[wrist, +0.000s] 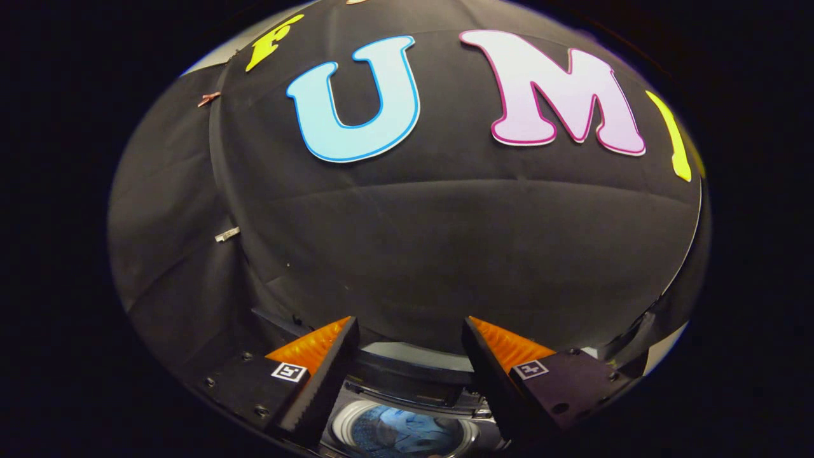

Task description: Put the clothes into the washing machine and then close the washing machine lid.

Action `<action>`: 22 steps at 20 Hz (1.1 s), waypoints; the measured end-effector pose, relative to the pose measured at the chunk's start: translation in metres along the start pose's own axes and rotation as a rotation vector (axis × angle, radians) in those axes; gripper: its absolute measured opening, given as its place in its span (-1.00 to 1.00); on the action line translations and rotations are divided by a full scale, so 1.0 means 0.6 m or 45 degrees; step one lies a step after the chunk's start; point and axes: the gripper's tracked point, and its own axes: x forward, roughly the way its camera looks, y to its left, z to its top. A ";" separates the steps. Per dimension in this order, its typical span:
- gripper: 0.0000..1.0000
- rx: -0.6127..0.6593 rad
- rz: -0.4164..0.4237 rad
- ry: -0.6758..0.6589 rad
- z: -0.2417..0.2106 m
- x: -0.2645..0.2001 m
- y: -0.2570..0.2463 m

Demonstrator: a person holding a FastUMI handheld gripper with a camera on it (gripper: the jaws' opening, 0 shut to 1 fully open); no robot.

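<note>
- gripper (pixel 407 375) held up high, two fingers spread wide apart, nothing between them, open and empty
- left finger (pixel 318 394) and right finger (pixel 502 388) angle inward toward each other at the tips, each carrying a small square marker tag on its block
- washing machine (pixel 407 407) sits low, between and below the fingers, seen from above
- its round drum opening (pixel 407 432) shows in the gap between the two fingers, pale ring rim around it
- clothes (pixel 400 431) lie inside the drum, bluish crumpled fabric, detail too blurry to tell what garment
- dark rear part of the machine (pixel 407 375) runs across just ahead of the fingertips; cannot tell whether that is the raised lid or the control panel
- black cloth wall (pixel 407 254) stands beyond the fingers, well past the machine
- two small clips (pixel 227 234) pinned on the cloth, off beyond the left finger, one higher than the other
</note>
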 end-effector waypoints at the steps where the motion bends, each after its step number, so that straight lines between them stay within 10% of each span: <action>1: 1.00 -0.008 0.002 0.013 -0.010 -0.007 -0.001; 17: 1.00 -0.017 0.139 0.131 -0.118 -0.126 0.050; 22: 0.99 -0.131 0.140 0.405 -0.218 -0.117 0.043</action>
